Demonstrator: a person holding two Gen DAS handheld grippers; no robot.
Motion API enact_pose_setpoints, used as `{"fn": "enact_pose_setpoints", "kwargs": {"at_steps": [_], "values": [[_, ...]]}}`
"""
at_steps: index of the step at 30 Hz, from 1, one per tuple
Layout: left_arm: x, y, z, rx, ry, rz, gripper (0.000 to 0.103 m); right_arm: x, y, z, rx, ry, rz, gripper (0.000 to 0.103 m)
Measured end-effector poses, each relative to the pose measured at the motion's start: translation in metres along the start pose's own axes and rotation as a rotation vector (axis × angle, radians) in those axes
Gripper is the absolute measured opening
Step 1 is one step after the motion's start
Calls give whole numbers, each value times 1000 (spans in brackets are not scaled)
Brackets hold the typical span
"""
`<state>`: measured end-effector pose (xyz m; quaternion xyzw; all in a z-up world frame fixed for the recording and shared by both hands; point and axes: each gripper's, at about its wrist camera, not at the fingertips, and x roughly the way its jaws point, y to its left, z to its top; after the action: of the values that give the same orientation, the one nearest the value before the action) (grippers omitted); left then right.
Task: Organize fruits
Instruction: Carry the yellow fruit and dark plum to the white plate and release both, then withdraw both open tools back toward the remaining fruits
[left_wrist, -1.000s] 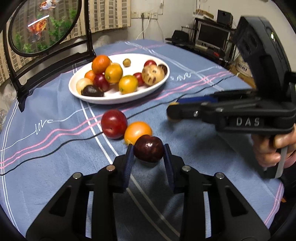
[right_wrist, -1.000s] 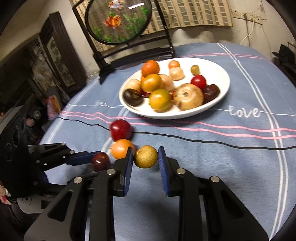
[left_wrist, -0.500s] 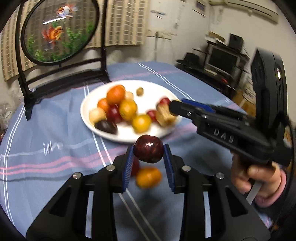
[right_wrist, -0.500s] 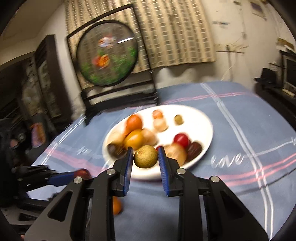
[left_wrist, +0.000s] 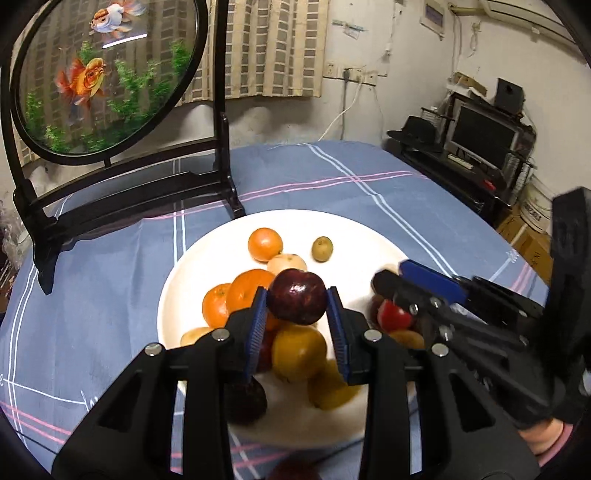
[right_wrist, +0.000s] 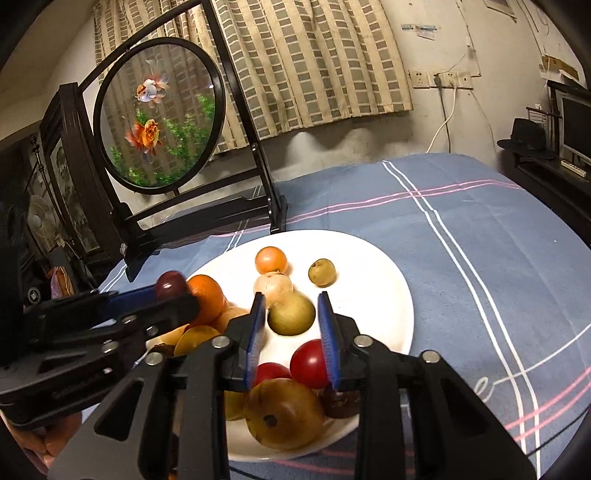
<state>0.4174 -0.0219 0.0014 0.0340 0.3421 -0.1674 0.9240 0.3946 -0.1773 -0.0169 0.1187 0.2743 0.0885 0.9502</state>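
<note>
Because both grippers hang over the white plate (left_wrist: 173, 295), each fruit can drop right in with the others. Your left gripper (left_wrist: 295, 314) has just been opening, and the dark red plum (left_wrist: 297, 301) sits between its blue pads — the right pad looks just clear of it. Your right gripper (right_wrist: 291, 325) has just been opening too; the brown-green fruit (right_wrist: 291, 314) has gaps on both sides, so it looks let go. Already on the plate: oranges (left_wrist: 265, 244), a red tomato-like fruit (right_wrist: 308, 358), yellow ones and a small green one (left_wrist: 322, 249) — quite full.
</note>
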Motion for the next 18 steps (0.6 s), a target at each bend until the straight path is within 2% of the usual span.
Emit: {"fn": "enact_pose_setpoints", "kwargs": {"at_steps": [1,3,7,9,12,18], "values": [[2,2,0,-10,-5,17,47,2,-1,0,0,3,-16,41],[-1,7,0,-33,-30,42,72,-2,-4,0,2,-3,-20,44],[-23,15,-2,-74,-60,84,82,-15,-3,2,6,-22,-5,44],[-35,17,-8,-78,-68,113,92,-23,2,1,-1,-33,4,45],[-54,16,-21,-60,-79,155,96,-38,9,-3,-15,-47,3,48],[-75,13,-55,-50,-53,159,96,-66,21,-23,-61,-47,-5,52]]}}
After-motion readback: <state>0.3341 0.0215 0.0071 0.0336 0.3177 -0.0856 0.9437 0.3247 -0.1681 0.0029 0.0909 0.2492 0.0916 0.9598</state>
